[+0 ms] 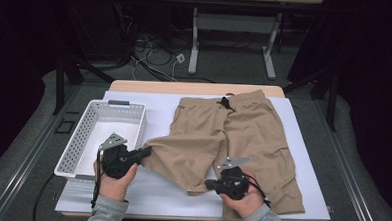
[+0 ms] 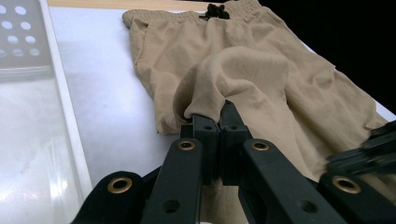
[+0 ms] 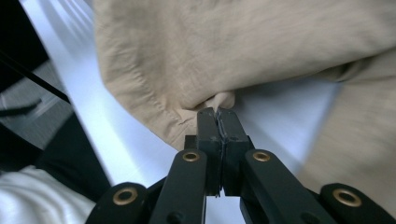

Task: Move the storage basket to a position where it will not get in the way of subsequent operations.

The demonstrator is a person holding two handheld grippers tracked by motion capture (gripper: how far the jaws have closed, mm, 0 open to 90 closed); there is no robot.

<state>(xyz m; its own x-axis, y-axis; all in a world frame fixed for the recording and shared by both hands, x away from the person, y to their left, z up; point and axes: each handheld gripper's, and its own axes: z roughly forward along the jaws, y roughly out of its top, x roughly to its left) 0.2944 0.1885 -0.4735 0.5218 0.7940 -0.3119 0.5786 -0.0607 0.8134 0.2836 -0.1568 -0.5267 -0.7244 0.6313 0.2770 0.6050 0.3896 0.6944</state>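
While both claws are pinched on the khaki shorts (image 1: 228,137), the risk is mostly slip or uneven pull. Shorts lie flat on the white mat (image 1: 154,108) on the tabletop (image 1: 135,86), waistband + black drawstring (image 1: 226,103) at 12 o'clock, legs toward 6 o'clock. Left claw (image 1: 146,151) is clamped on the hem of the left leg at approx 8 o'clock of the garment; left gripper view shows cloth (image 2: 233,79) bunched up over closed jaws, decent bite. Right claw (image 1: 210,183) is closed on the inner hem corner of that same leg at approx 6 o'clock; right gripper view shows only a thin fold of hem (image 3: 205,105) at the very tips, jaws nearly touching.

Risks, as judged:
- R grip is shallow, so a fast lift or sideways tug could pull the fabric out and drop that corner.
- If hands move at diff speeds, the leg twists and the fold comes out crooked.
- Pulling hard toward 6 o'clock could drag the whole garment + the mat off the tabletop edge.
- White basket (image 1: 90,131) sits just beside the L hand at 9 o'clock; a wide swing could bump it.
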